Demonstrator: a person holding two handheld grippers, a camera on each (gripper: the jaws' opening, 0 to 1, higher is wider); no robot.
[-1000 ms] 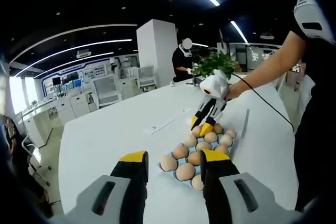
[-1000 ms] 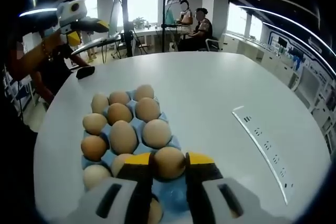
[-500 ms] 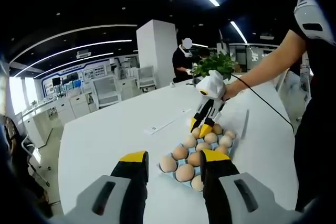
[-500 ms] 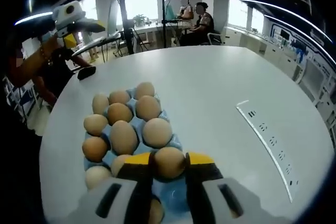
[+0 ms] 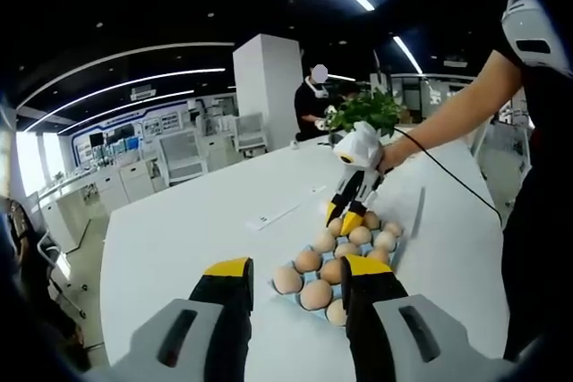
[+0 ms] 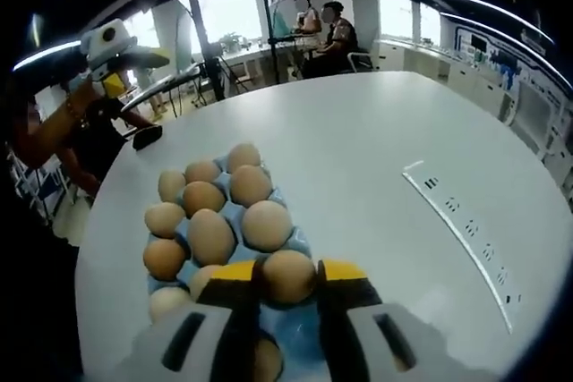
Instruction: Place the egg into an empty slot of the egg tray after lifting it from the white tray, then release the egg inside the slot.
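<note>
In the right gripper view, the right gripper pinches a brown egg between its two yellow-tipped jaws. The egg is held just above the near end of the blue egg tray, which lies on the white round table. Most slots of the tray already hold brown eggs; one large egg sits directly behind the held one. I cannot tell which slot is under the held egg, because the jaws hide it. To the right of the tray, a long white strip with small dark marks lies on the table. At the upper left of this view, the left gripper appears, held by a person's hand.

In the left gripper view, the left gripper has its jaws spread apart with nothing between them, and it stays above the table near the tray. Beyond the tray, the right gripper points down at the far end of it, with the person's hand on its white body. A green plant stands behind.
</note>
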